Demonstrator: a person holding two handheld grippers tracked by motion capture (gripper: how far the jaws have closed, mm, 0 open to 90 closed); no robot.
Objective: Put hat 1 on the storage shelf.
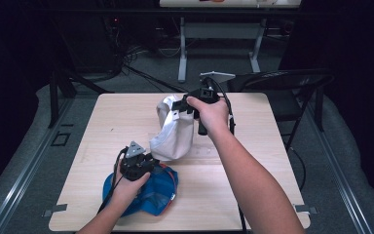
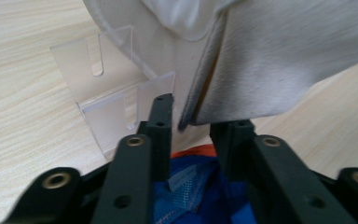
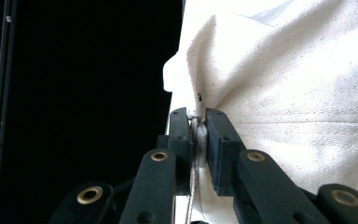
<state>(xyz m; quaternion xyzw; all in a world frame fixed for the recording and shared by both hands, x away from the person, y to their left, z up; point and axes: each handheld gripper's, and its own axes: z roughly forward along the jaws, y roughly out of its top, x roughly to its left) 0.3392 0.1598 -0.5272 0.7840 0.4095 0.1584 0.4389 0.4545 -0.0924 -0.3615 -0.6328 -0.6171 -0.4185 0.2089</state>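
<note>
Two hand-held grippers are in play, and I have each on a different job. My right hand-held gripper (image 1: pixel 181 106), in the upper middle of the high view, is clenched on a seam at the top edge of the white cloth bag (image 1: pixel 174 134); in the right gripper view the fabric (image 3: pixel 284 93) is pinched flat between the jaws. The bag hangs from there, its long axis running down and toward the lower left of the frame, with its bottom end resting on the tabletop (image 1: pixel 233 195). My left hand-held gripper (image 1: pixel 143 163) sits just at that lower end, above a blue cap (image 1: pixel 151 192) that lies on the tabletop at the lower left. In the left gripper view the jaws stand parted, and the bag's lower hem (image 2: pixel 200 107) drops into the gap between them, not yet squeezed as far as I can tell. A clear plastic stand (image 2: pixel 107 93) sits just beyond. So the left hand is the nearer one to the hem, and I judge the next move is closing on it.
</note>
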